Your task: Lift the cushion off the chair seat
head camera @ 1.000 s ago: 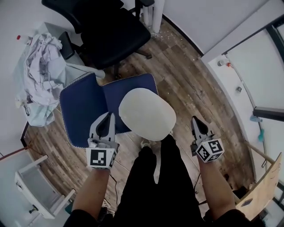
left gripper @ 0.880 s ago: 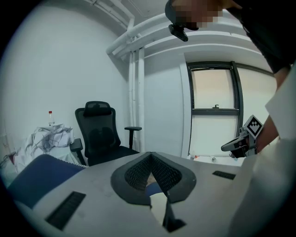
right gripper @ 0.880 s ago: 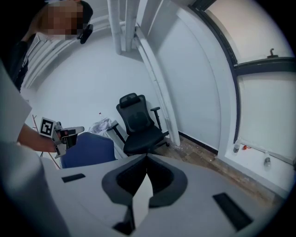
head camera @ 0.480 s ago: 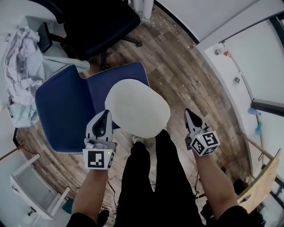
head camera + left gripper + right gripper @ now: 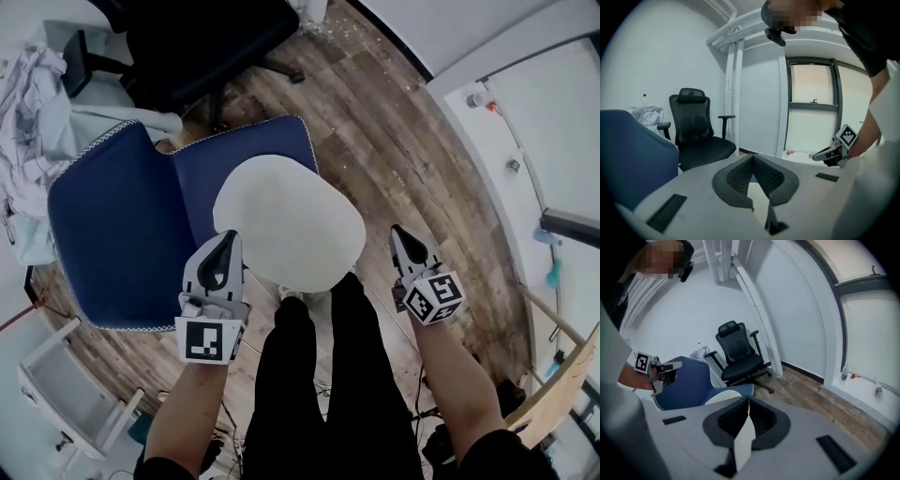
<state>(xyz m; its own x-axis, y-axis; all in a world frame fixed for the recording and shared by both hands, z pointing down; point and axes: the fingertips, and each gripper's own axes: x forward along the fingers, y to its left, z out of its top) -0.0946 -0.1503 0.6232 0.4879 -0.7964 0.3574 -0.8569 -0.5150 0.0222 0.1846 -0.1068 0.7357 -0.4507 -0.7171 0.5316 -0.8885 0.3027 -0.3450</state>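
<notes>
Where the cushion is: the white cushion (image 5: 291, 220) lies on the seat of the blue chair (image 5: 103, 234) and covers most of it. Its near edge reaches past the seat's front edge toward the person's legs.
Left side: the left hand-held gripper (image 5: 225, 242) has its jaws pressed together with nothing between them. Its tip sits at the cushion's near-left edge; I cannot tell whether it touches.
Right side: the right hand-held gripper (image 5: 403, 234) is likewise closed and empty. It is held off the cushion's right edge, apart from it, over the wooden floor (image 5: 403, 141).
Why held so: with one tool on each flank, both pointing forward and somewhat down, the cushion is bracketed. This looks like the set-up for a two-sided lift.
Step in hand: approach only, as I judge it; no grip is made and the cushion is not yet raised.
Next move calls for: probably spreading the jaws to pinch an edge on each side, or sliding the closed tips under the overhanging rim.
Beyond: a black office chair (image 5: 206, 37) stands past the blue chair's far edge, out of the way.
</notes>
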